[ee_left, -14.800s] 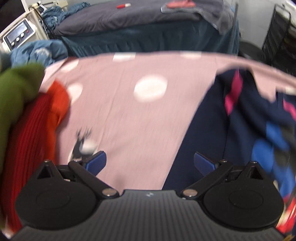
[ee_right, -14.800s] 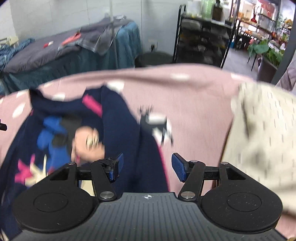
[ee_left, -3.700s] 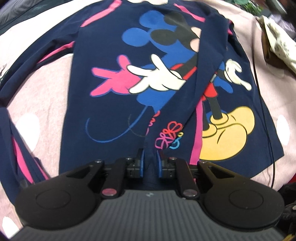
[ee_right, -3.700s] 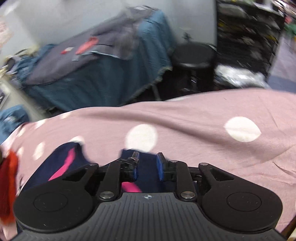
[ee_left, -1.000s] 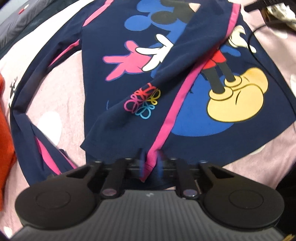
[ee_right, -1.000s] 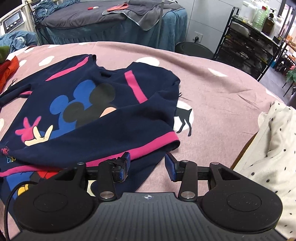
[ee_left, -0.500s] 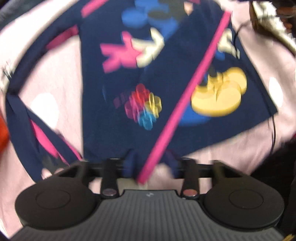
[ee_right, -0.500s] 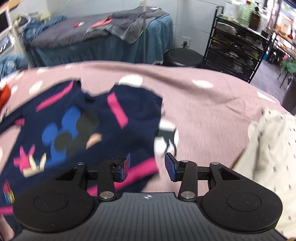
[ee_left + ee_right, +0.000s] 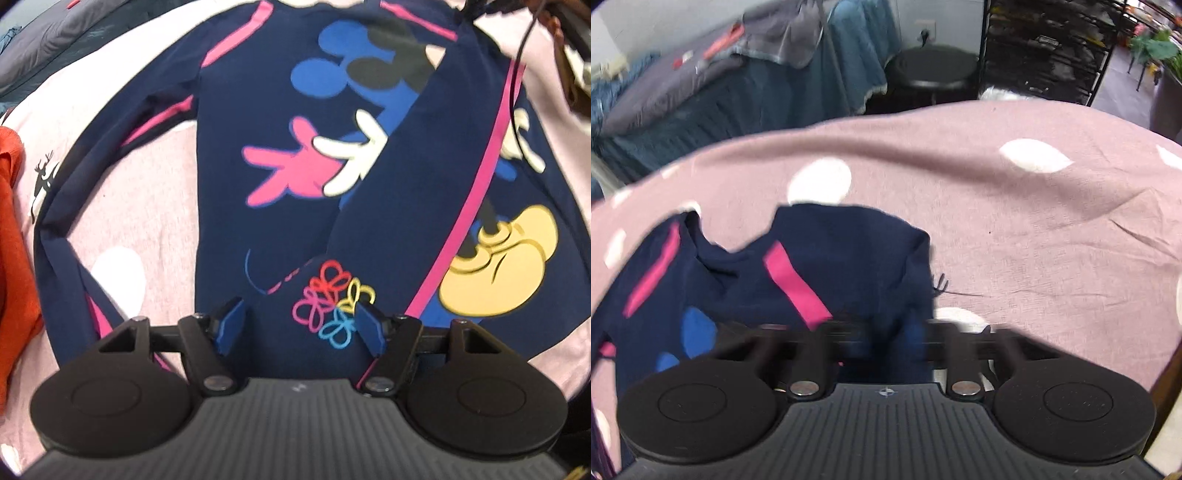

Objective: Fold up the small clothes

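Observation:
A navy child's sweatshirt (image 9: pixel 295 122) with a cartoon mouse print and pink stripes lies flat on the pink spotted sheet (image 9: pixel 147 206). Its right sleeve (image 9: pixel 436 206) is folded diagonally across the front; the left sleeve (image 9: pixel 59 206) bends down beside the body. My left gripper (image 9: pixel 300 328) is open and empty just above the sleeve cuff with the coloured flower print. In the right wrist view the sweatshirt's shoulder (image 9: pixel 827 251) lies under my right gripper (image 9: pixel 882 343), whose fingers are motion-blurred over the fabric; whether they are closed does not show.
An orange garment (image 9: pixel 14 236) lies at the left edge of the sheet. A black cable (image 9: pixel 517 96) crosses the shirt's right side. Beyond the sheet (image 9: pixel 1015 229) stand a bed with blue-grey covers (image 9: pixel 738 85), a black stool (image 9: pixel 931 70) and a black shelf rack (image 9: pixel 1045 48).
My left gripper opened and let go of the sleeve cuff, which now lies flat on the shirt front. My right gripper moved forward and down over the shirt's shoulder.

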